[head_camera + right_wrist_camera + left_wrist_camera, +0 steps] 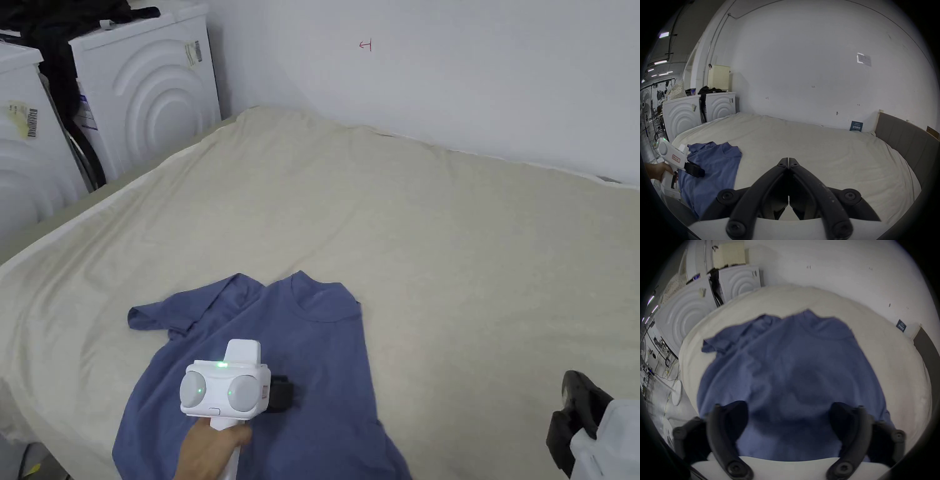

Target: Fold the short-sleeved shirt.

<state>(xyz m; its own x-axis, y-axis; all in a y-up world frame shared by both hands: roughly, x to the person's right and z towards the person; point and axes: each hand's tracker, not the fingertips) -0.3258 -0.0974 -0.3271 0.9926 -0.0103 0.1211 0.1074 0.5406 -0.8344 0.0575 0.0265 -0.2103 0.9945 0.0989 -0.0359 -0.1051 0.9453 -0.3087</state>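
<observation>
The blue short-sleeved shirt [294, 362] lies near the front left corner of the bed [437, 250], collar toward the wall, hem running off toward the front edge. Its right side looks already turned in, giving a straight edge down that flank, while the left sleeve [175, 312] sticks out rumpled toward the bed's left edge. The left hand-held gripper [789, 417] hangs over the middle of the shirt with its jaws spread wide and nothing between them; from the head view I cannot tell whether it touches the cloth. The right hand-held gripper [788, 162] sits well apart from the shirt, over bare sheet toward the front right, jaws pressed together and empty. My guess is the next step is bringing that left sleeve and side across. To do it well I would go for the sleeve's outer edge or the shoulder seam rather than the middle of the body, pinch a single layer cleanly, and have the other gripper take the hem on the same side so the whole flank lifts together and lands parallel to the folded edge. The fabric looks thin and limp, with soft creases around the sleeve, so it should drape easily but may bunch if dragged across the sheet rather than lifted.
</observation>
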